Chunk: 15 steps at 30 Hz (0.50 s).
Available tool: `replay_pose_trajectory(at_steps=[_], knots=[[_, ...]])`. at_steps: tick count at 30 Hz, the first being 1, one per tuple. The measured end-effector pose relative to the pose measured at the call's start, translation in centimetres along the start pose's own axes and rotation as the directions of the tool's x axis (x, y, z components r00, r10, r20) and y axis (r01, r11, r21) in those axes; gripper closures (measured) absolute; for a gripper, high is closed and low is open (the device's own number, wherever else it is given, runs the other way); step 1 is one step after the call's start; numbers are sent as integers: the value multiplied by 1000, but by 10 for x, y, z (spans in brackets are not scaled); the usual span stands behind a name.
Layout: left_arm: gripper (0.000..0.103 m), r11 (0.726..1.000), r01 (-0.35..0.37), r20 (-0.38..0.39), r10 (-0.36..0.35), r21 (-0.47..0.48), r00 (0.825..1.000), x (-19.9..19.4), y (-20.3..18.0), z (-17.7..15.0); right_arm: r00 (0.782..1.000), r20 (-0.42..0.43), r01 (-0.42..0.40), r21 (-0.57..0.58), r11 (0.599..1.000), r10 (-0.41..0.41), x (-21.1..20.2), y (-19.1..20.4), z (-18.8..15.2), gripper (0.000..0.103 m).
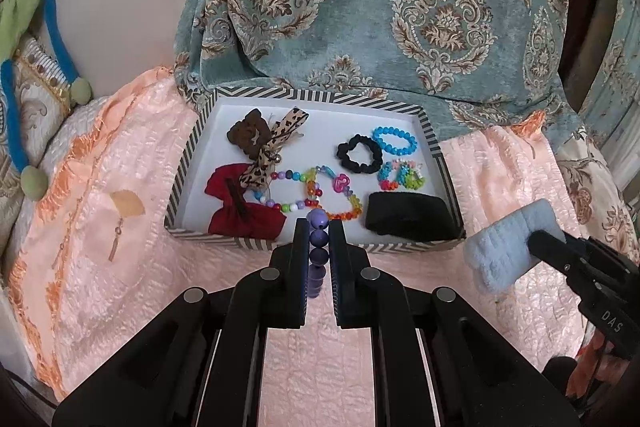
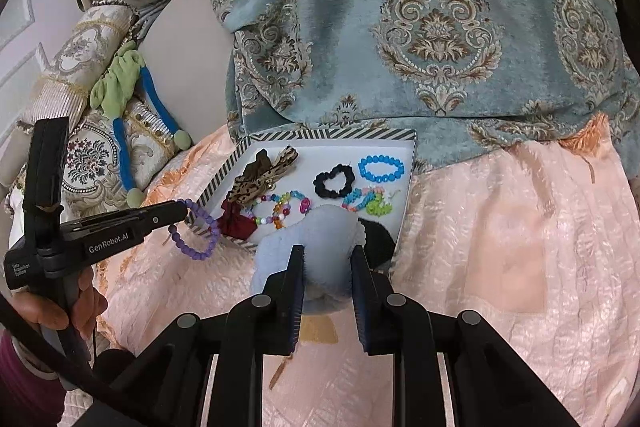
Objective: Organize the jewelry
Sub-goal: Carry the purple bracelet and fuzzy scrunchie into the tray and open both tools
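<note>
Purple bead bracelet (image 1: 319,245) clamped in your left gripper (image 1: 319,227), blue fuzzy band (image 2: 316,247) clamped in your right gripper (image 2: 326,259) (both held clear of the bedspread). Next: carry both over the striped tray (image 1: 192,155), drop into free space.

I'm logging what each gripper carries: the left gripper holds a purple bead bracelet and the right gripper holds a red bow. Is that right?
Not quite. The right gripper holds a pale blue fuzzy item, not a red bow; the right wrist view shows it. The red bow lies in the striped box. The left gripper does hold the purple bead bracelet.

Bare white floor (image 1: 320,131) mid-tray, among bows (image 1: 244,203) and bracelets (image 1: 394,141).
</note>
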<state>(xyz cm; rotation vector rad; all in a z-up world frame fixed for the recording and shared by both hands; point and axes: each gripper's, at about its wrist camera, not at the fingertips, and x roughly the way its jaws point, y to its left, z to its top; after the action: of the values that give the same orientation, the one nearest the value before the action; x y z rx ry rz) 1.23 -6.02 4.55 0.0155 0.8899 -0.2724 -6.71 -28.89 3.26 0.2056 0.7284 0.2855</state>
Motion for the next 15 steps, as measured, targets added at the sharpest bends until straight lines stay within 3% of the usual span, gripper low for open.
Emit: replay_pose_trajectory(at_steps=[15], knots=[[95, 1000, -9, -10, 9, -1, 1000, 41, -4, 50, 1000, 6, 19, 13, 1000, -20, 40, -21, 42, 83]])
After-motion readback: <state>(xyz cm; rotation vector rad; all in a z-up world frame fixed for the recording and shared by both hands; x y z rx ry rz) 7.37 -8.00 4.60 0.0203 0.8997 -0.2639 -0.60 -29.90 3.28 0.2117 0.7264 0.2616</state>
